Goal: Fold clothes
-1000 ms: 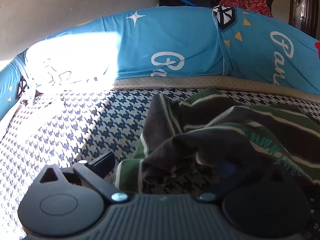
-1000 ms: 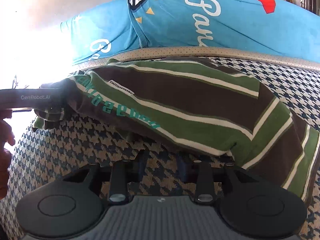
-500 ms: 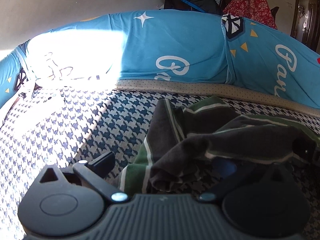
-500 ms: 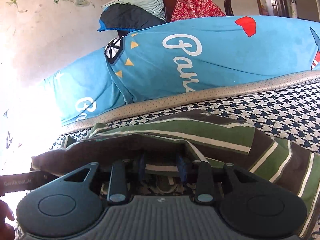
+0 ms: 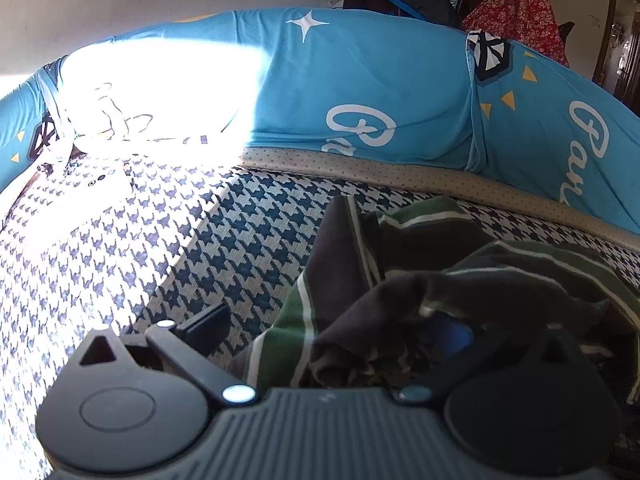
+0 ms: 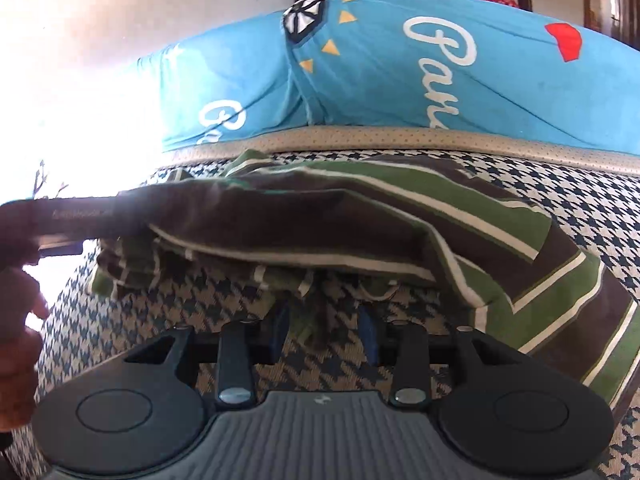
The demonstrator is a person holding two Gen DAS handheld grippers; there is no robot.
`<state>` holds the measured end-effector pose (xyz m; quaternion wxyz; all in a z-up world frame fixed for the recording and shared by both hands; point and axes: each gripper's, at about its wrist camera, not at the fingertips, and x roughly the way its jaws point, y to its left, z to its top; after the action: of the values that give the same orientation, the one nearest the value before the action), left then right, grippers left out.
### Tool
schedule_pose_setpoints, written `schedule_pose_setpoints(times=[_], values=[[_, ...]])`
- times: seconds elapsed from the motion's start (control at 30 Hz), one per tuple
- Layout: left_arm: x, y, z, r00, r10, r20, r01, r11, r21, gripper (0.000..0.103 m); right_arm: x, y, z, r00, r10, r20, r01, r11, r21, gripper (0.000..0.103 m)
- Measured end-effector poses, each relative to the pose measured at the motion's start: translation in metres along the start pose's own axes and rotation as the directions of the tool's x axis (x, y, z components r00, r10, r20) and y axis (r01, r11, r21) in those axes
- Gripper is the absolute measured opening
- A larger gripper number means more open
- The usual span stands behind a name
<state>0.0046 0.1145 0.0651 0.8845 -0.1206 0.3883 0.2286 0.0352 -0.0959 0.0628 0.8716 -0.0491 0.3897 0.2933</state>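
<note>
While sunlight glares left, blue cushions back the striped shirt.

Blue printed bolsters line a houndstooth mattress; red floral cloth behind.

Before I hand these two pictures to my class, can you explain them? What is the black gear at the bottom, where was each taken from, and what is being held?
There is no robot here: a person holds a two-finger gripper in each hand, with a camera on each looking along its fingers. One picture is from the left gripper, the other from the right gripper; the black gear is the gripper itself. A striped shirt lies crumpled on a checked cover, in front of a blue pillow. The left gripper's jaws stand wide, with shirt draped over one finger. The right gripper's jaws are opening, with a bit of shirt hanging between them. The person's hand shows at the right view's edge.
</note>
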Motion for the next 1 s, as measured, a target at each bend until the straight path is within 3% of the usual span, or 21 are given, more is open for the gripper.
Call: schedule_pose_setpoints(times=[0.4, 0.43, 0.5, 0.57, 0.73, 0.87, 1.0], values=[[0.0, 0.0, 0.0, 1.0, 0.0, -0.001, 0.0, 1.0, -0.004, 0.103, 0.037, 0.011, -0.005, 0.997, -0.02, 0.079, 0.025, 0.998, -0.061, 0.038], [0.0, 0.0, 0.0, 1.0, 0.003, 0.0, -0.003, 1.0, -0.006, 0.103, 0.038, 0.013, -0.005, 0.996, -0.023, 0.083, 0.029, 0.997, -0.066, 0.036], [-0.001, 0.0, 0.0, 1.0, 0.004, 0.002, -0.004, 1.0, -0.008, 0.103, 0.037, 0.016, -0.004, 0.996, -0.021, 0.088, 0.027, 0.997, -0.074, 0.015], [-0.003, 0.001, 0.001, 1.0, 0.001, 0.007, -0.001, 1.0, -0.008, 0.103, 0.032, 0.019, -0.003, 0.995, -0.015, 0.094, 0.023, 0.996, -0.081, 0.007], [-0.019, 0.005, 0.001, 0.999, -0.01, 0.043, 0.01, 1.0, -0.004, 0.103, -0.007, 0.025, -0.004, 0.987, 0.077, 0.143, -0.063, 0.993, -0.099, 0.006], [-0.045, 0.017, -0.007, 0.993, -0.061, 0.097, 0.061, 0.998, -0.005, 0.103, -0.059, 0.046, -0.016, 0.957, 0.194, 0.215, -0.164, 0.975, -0.149, 0.006], [-0.071, 0.041, -0.025, 0.983, -0.112, 0.146, 0.115, 0.993, -0.013, 0.103, -0.096, 0.072, -0.044, 0.932, 0.28, 0.231, -0.242, 0.954, -0.18, 0.006]])
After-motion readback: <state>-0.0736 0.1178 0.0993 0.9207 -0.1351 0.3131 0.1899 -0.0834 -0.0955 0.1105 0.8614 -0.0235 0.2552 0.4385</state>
